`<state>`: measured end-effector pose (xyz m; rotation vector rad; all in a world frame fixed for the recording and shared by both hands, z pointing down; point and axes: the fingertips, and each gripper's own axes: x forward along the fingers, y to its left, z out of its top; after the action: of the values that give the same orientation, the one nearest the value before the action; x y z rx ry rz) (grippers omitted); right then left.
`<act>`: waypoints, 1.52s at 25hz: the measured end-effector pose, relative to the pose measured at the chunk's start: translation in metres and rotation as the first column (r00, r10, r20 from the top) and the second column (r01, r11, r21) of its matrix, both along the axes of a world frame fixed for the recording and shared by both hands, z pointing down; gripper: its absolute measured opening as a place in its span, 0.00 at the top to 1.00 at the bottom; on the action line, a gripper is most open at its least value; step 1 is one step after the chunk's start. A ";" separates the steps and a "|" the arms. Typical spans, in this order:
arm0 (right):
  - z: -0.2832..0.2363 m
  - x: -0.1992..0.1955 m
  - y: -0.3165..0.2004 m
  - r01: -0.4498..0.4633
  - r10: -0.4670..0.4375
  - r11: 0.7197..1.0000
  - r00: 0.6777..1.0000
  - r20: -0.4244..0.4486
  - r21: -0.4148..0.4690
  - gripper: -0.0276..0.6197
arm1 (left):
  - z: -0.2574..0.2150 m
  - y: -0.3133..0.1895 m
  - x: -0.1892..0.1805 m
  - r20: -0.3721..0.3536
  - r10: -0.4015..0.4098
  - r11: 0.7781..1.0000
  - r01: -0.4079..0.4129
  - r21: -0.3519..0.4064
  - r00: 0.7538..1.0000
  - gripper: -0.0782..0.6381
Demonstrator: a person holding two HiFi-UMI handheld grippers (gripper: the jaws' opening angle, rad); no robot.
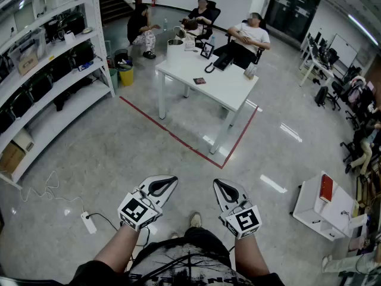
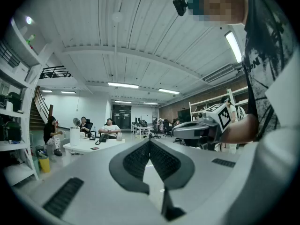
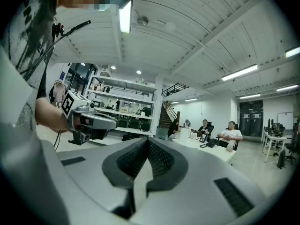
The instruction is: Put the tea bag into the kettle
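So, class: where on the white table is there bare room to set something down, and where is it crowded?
Bare: the near half of the white table, this side of the small dark card. Crowded: the far edge, around the white container, frame and phone.

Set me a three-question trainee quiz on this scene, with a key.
1. True or false: the right gripper holds something between its jaws.
2. Pick one. The table stands: A) right below the person; B) across the floor, past the red line; C) behind the shelves.
3. Fill in: ___ people sit by the table.

Key: 1 false, the jaws are shut on nothing; 2 B; 3 three.
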<state>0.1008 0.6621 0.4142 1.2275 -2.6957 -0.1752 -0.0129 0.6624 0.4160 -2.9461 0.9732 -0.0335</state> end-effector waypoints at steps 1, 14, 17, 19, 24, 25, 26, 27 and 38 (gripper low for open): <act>0.000 -0.001 0.000 0.002 -0.002 1.000 1.000 0.000 0.000 0.94 | 0.000 0.000 -0.001 -0.003 -0.003 1.000 0.003 -0.001 1.000 0.88; -0.002 -0.018 -0.002 0.052 -0.052 0.999 0.996 0.073 -0.002 0.94 | 0.008 0.004 -0.016 -0.005 -0.013 1.000 0.013 -0.017 1.000 0.88; 0.002 -0.021 -0.004 0.053 -0.052 0.999 0.997 0.063 -0.011 0.94 | 0.011 0.005 -0.018 -0.011 -0.012 1.000 0.012 -0.025 1.000 0.88; 0.005 -0.022 -0.004 0.054 -0.053 0.998 0.997 0.059 -0.018 0.94 | 0.012 0.006 -0.018 -0.014 -0.008 1.000 0.007 -0.029 1.000 0.88; 0.006 -0.023 -0.012 0.062 -0.062 0.998 0.997 0.035 -0.012 0.94 | 0.011 -0.003 -0.017 -0.023 -0.015 0.999 0.014 -0.031 1.000 0.88; 0.006 -0.023 -0.015 0.067 -0.067 0.998 0.997 0.033 -0.012 0.94 | 0.010 -0.006 -0.016 -0.024 -0.014 1.000 0.013 -0.028 1.000 0.88; 0.006 -0.023 -0.019 0.073 -0.072 0.997 0.997 0.030 -0.011 0.94 | 0.010 -0.010 -0.015 -0.024 -0.013 1.000 0.012 -0.025 1.000 0.88; 0.006 -0.023 -0.023 0.078 -0.077 0.997 0.997 0.028 -0.009 0.94 | 0.010 -0.014 -0.014 -0.022 -0.013 1.000 0.012 -0.024 1.000 0.88; 0.014 -0.015 -0.092 0.104 -0.104 0.995 0.994 0.025 -0.004 0.94 | 0.016 -0.081 0.001 -0.009 -0.031 0.999 0.031 -0.037 0.999 0.88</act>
<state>0.0860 0.5702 0.4278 1.0953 -2.7812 -0.1670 -0.0119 0.5811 0.4316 -2.9671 1.0304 -0.0385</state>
